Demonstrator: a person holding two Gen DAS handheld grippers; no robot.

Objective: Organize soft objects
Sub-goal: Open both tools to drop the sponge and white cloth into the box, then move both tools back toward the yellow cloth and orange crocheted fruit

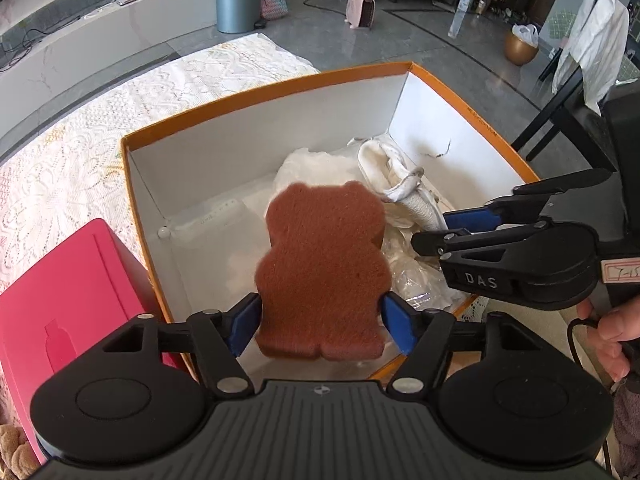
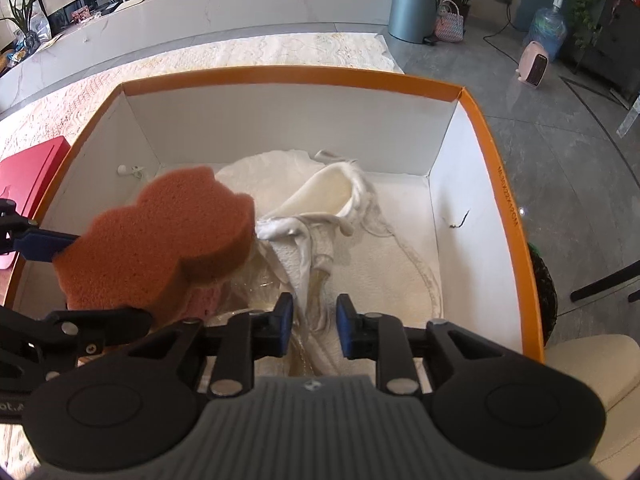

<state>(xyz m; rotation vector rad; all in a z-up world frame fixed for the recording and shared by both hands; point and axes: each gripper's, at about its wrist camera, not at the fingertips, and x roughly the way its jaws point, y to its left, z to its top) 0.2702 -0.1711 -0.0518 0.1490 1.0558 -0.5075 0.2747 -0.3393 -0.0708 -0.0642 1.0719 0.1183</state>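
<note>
The left gripper (image 1: 320, 318) is over the near part of an orange box (image 1: 256, 92) with white inner walls. A brown bear-shaped sponge (image 1: 324, 268) stands between its blue pads (image 1: 242, 326), with its ears pointing to the far side. The jaws are wide, and the pads seem to lie just at the two sides of the sponge; from the left wrist view I cannot tell if they press it or have let it go.

The right gripper (image 2: 314, 320) is partly opened and grasps nothing. Its blue pads stand apart just above a white cloth (image 2: 320, 208) that lies crumpled in the middle of the box, together with some clear plastic (image 1: 416, 280) at the near side. In the left wrist view this gripper enters from the right, and fingers of a hand (image 1: 612, 336) are seen behind it.

A red box (image 1: 68, 304) stands just beside the left wall of the orange box. Both are on a worktop covered with a cream lace cloth (image 1: 120, 96).
</note>
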